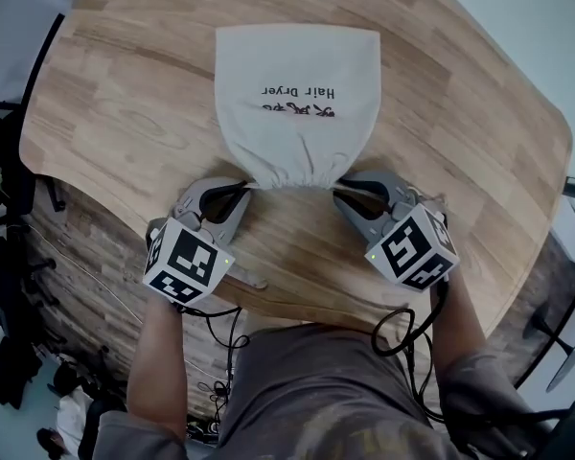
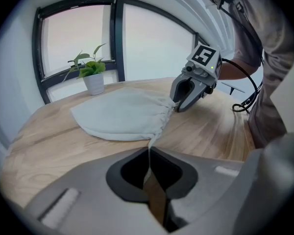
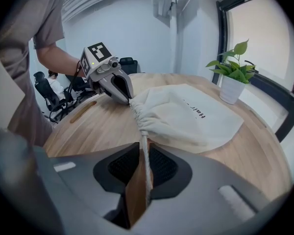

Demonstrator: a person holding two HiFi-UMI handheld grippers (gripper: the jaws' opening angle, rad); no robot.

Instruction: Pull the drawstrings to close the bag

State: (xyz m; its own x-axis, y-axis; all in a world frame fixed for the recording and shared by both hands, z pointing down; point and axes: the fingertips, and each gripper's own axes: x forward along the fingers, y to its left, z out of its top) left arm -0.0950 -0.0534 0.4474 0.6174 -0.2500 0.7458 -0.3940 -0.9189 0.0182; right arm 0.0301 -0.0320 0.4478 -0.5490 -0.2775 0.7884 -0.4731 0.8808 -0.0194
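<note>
A white cloth bag [image 1: 297, 94] printed "Hair Dryer" lies flat on the wooden table [image 1: 125, 94], its gathered mouth [image 1: 292, 178] toward the person. My left gripper [image 1: 241, 186] sits at the mouth's left end, shut on the left drawstring [image 2: 151, 142], which runs straight from the puckered hem into its jaws. At the right end my right gripper [image 1: 340, 188] is closed on the right drawstring [image 3: 145, 163]; the cord passes between its pads. Each gripper shows in the other's view: the right gripper [image 2: 178, 106] and the left gripper [image 3: 127, 99] both touch the hem.
A small white pot [image 2: 94, 82] with a green plant stands beyond the bag's closed end, near the window. The table's rounded front edge [image 1: 268, 300] lies just behind both grippers. Cables [image 1: 402, 338] hang by the person's right arm. Office chairs stand on the floor at the left.
</note>
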